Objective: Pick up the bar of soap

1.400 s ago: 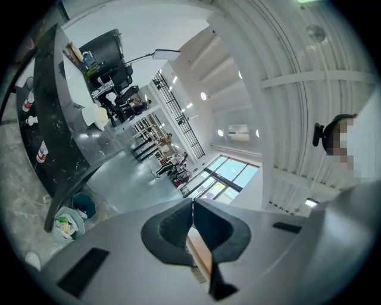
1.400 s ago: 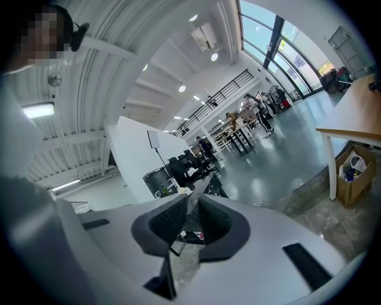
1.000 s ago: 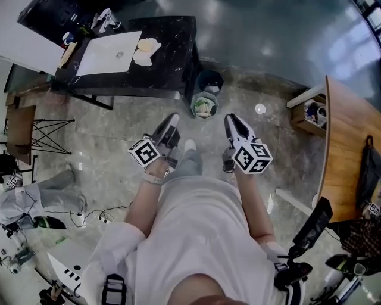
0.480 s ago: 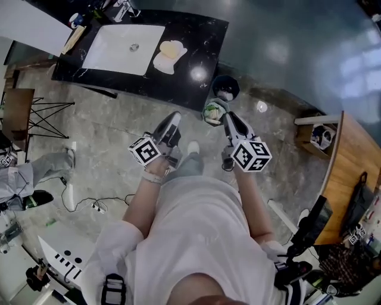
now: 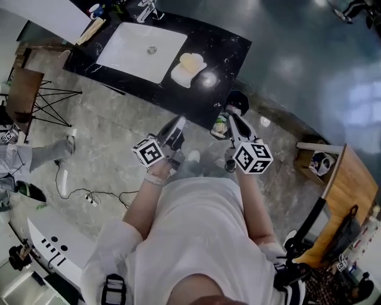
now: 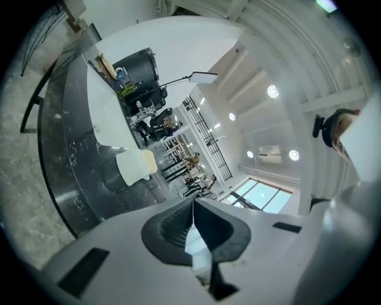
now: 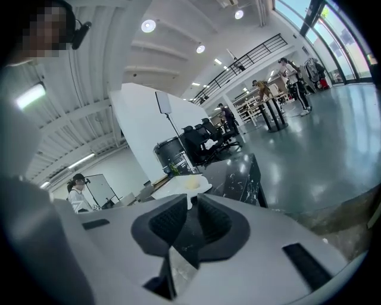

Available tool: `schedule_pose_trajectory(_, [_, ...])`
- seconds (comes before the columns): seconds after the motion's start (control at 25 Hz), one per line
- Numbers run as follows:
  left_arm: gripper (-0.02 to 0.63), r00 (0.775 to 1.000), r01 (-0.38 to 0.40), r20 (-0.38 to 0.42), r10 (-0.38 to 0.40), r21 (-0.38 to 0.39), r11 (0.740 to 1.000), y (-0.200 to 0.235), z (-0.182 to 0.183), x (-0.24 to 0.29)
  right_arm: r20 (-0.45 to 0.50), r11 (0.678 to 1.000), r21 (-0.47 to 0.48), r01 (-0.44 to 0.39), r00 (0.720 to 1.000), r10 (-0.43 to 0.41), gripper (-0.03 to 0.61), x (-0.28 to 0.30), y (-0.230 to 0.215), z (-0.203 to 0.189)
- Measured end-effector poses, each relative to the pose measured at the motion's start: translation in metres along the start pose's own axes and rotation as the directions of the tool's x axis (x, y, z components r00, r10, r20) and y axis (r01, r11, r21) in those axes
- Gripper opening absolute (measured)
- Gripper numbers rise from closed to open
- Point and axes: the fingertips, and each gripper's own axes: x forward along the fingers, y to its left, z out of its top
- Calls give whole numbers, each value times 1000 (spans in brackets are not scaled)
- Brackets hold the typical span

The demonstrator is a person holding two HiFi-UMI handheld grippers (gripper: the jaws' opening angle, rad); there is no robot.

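Note:
The pale yellow bar of soap lies on a white dish on the black marble counter, right of the white sink. Both grippers are held low before the person's torso, short of the counter's near edge. My left gripper is shut and holds nothing; my right gripper is shut and empty too. In the left gripper view the soap and dish show beyond the closed jaws of the left gripper. The right gripper view shows the soap just above the right gripper.
A small bin with green and white rubbish and a black bin stand on the floor at the counter's right end. A faucet rises behind the sink. A wooden table is at right, a seated person and floor cables at left.
The counter with sink and soap has slid down and to the right in the head view, closer to the grippers. Both grippers stay shut in front of the torso.

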Motion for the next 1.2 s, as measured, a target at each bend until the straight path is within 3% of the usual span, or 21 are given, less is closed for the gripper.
schedule_pose_trajectory(0.28, [8,989,-98,110,101,-30,995,-6,-1,-20,-106,994,-20,-110,989,107,67,14,8,-4])
schedule_pose_trajectory(0.68, [8,956,-130,256,146,-80,988,-2,20,-45,-189,975,-40,-219,960,208,67,60,24,-10])
schedule_pose_trajectory(1.04, [8,935,-165,300,190,-107,981,-2,27,-72,-227,950,-144,-277,944,241,69,115,39,13])
schedule_pose_trajectory(1.2, [8,913,-161,359,196,-124,979,8,24,-89,-252,932,-219,-288,940,232,69,145,40,21])
